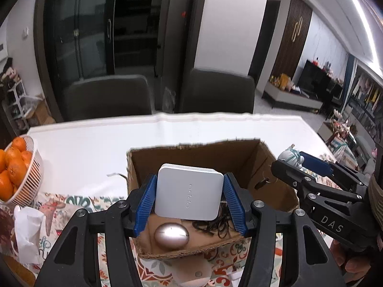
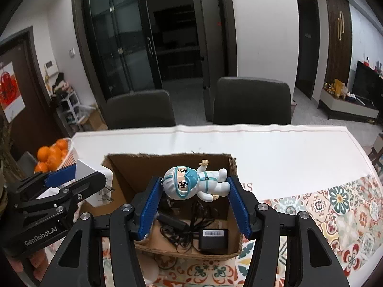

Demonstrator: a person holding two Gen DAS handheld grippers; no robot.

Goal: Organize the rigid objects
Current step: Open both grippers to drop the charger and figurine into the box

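Left tool (image 1: 189,197): clamped on a white charger (image 1: 188,191), held above the box (image 1: 275,184).
Right tool (image 2: 194,203): gripped a figurine (image 2: 191,183) head-left, over the box's right half.
Box contents: silver egg (image 1: 171,236) near left; black cable (image 2: 189,224) and adapter (image 2: 213,238) near right.
Counter (image 1: 95,148): white, patterned cloth (image 2: 335,205) near side; oranges (image 1: 10,165) in basket at far left.
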